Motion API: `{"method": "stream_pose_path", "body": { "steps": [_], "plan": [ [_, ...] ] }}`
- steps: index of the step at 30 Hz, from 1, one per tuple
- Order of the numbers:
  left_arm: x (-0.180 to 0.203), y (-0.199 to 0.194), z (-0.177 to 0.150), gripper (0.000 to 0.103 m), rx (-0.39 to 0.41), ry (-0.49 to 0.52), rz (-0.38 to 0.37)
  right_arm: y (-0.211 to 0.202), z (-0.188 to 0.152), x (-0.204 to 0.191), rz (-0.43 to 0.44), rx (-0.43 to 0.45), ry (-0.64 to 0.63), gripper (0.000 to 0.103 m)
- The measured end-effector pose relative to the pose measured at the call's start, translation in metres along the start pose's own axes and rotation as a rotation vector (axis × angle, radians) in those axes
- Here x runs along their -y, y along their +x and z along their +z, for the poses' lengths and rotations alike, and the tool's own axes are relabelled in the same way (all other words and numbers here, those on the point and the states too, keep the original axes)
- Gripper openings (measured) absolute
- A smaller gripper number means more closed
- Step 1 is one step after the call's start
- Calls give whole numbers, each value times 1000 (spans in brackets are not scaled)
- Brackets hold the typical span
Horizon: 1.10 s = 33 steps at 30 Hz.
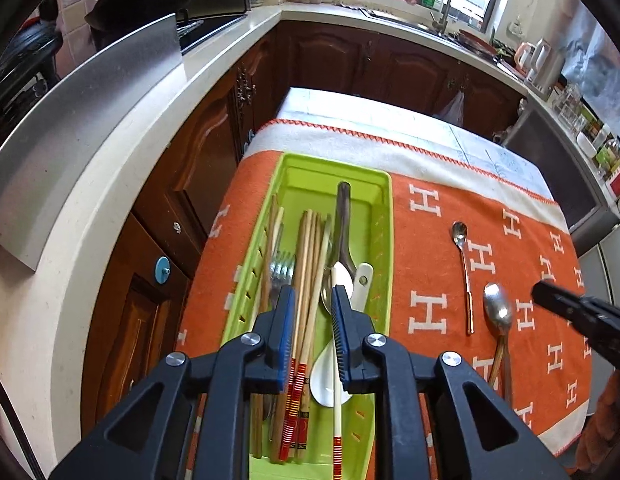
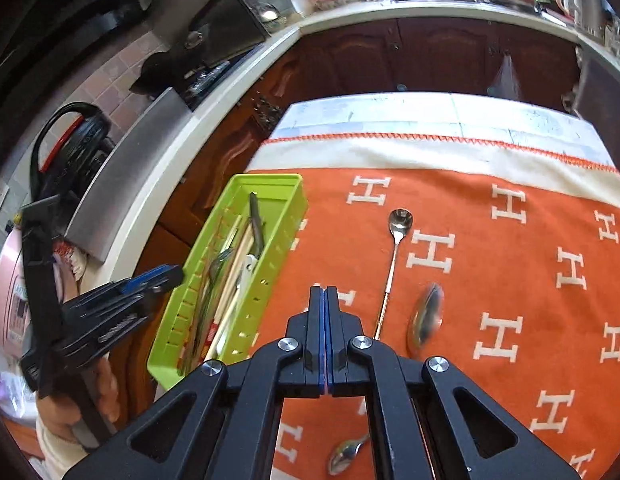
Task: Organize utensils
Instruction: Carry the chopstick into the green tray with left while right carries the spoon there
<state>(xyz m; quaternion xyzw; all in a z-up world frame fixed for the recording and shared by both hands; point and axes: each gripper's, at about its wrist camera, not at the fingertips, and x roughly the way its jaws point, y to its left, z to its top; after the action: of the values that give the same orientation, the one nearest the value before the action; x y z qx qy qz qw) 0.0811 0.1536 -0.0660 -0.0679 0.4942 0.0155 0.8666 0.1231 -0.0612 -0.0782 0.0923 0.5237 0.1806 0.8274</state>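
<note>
My left claw (image 1: 312, 300) hangs over the green tray (image 1: 380, 240), jaws a little apart. Chopsticks (image 1: 306, 272) run up between the blue pads (image 1: 284, 332), but I can't tell whether the pads press them. At twelve o'clock from the tips a long dark handle (image 1: 344, 216) lies in the tray; a fork (image 1: 281, 270) sits at eleven, and a white spoon (image 1: 362, 284) at one. Out at three o'clock, on the orange cloth (image 1: 430, 240), lie a slim spoon (image 1: 464, 272) and a bigger spoon (image 1: 498, 312), with the right claw's tip just beyond.

My right claw (image 2: 325, 292) is closed on nothing, pads pressed together, above the cloth. The slim spoon lies at one o'clock, the bigger spoon, blurred, at three, the tray at ten. A third spoon (image 2: 346, 456) shows at six.
</note>
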Motion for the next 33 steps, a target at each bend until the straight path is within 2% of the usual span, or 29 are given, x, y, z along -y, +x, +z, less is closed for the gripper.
{"method": "stream_pose_path", "body": {
  "steps": [3,7,11,14,18,23,27,29,33],
  "plan": [
    [-5,-1,2,16,8,-19,-8,15,-2,21,-41,-37,31,4],
    [-6,1,2,16,5,-22,-19,28,-12,54,-95,-81,78,22],
    [-4,3,1,16,0,-16,-27,39,-19,87,-127,-108,136,26],
    [-4,4,0,16,-5,-21,-27,45,-24,113,-107,-126,211,28],
    [-6,8,0,16,-14,-24,-28,59,-29,139,-57,-162,291,28],
    [-5,11,-1,16,-26,-23,-30,72,-32,142,10,-170,313,28],
    [-5,11,-1,16,-28,-20,-27,77,-32,125,-1,-148,283,18],
    [-5,11,-1,16,-26,-22,-29,74,-32,115,-21,-131,257,3],
    [-7,9,0,18,-19,-24,-28,52,-28,96,-43,-83,216,3]
  ]
}}
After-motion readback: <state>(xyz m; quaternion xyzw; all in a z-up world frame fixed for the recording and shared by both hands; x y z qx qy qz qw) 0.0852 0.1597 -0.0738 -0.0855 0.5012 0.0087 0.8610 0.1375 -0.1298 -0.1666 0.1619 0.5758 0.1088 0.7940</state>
